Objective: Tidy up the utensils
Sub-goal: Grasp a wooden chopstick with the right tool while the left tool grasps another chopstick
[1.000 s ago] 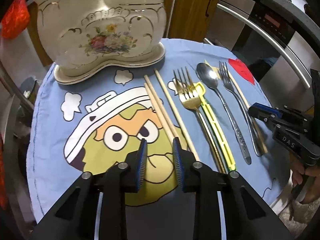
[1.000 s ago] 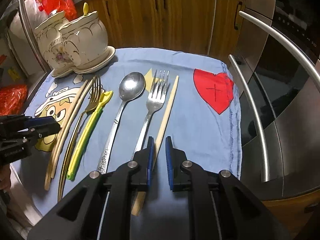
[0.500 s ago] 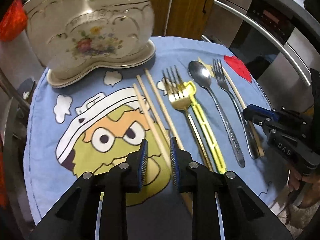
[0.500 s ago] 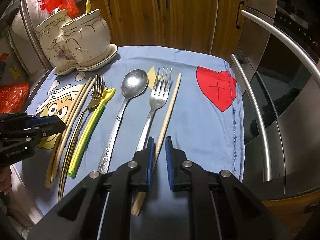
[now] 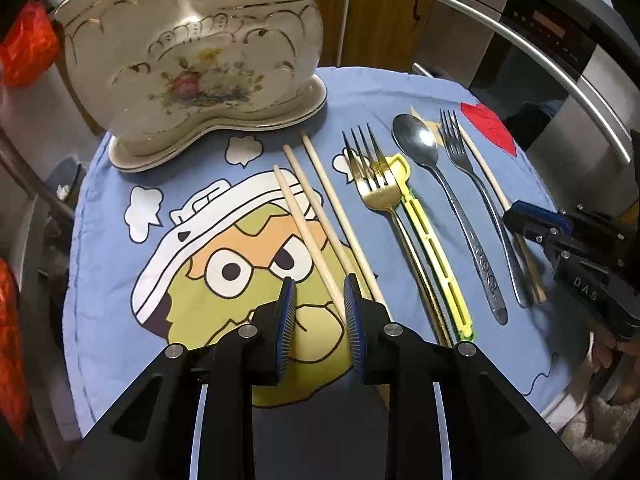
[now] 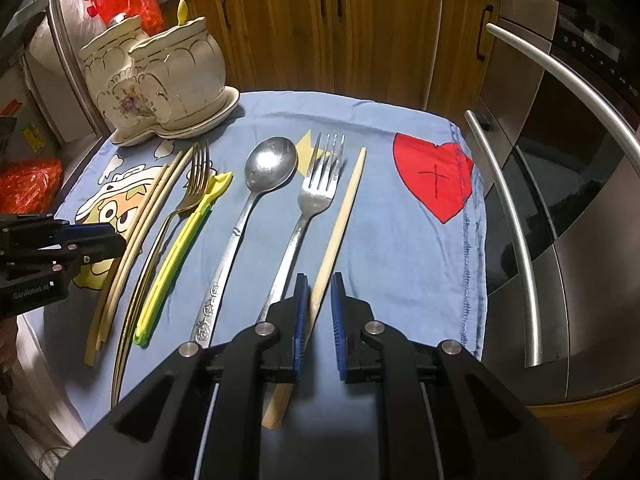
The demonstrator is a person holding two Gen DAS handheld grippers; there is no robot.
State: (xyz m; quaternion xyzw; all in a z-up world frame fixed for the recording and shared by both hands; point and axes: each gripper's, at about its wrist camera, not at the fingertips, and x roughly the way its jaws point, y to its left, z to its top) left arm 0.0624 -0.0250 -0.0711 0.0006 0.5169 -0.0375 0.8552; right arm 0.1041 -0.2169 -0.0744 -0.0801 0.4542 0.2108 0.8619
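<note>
Left gripper (image 5: 318, 300) spread, straddling chopstick bundle (image 5: 310, 216) on cartoon cloth (image 5: 120, 280), not pinching. Right gripper (image 6: 319, 292) spread around lone chopstick (image 6: 340, 228) beside silver fork (image 6: 312, 208); likely lining up pickup toward ceramic holder (image 6: 168, 80).

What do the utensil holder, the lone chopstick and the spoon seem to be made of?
Utensil holder: glazed ceramic, probably; glossy cream surface, gold trim, painted flowers.
Lone chopstick: likely bamboo or wood; pale, matte tan.
Spoon: metal, probably stainless steel; silvery, reflective bowl.
</note>
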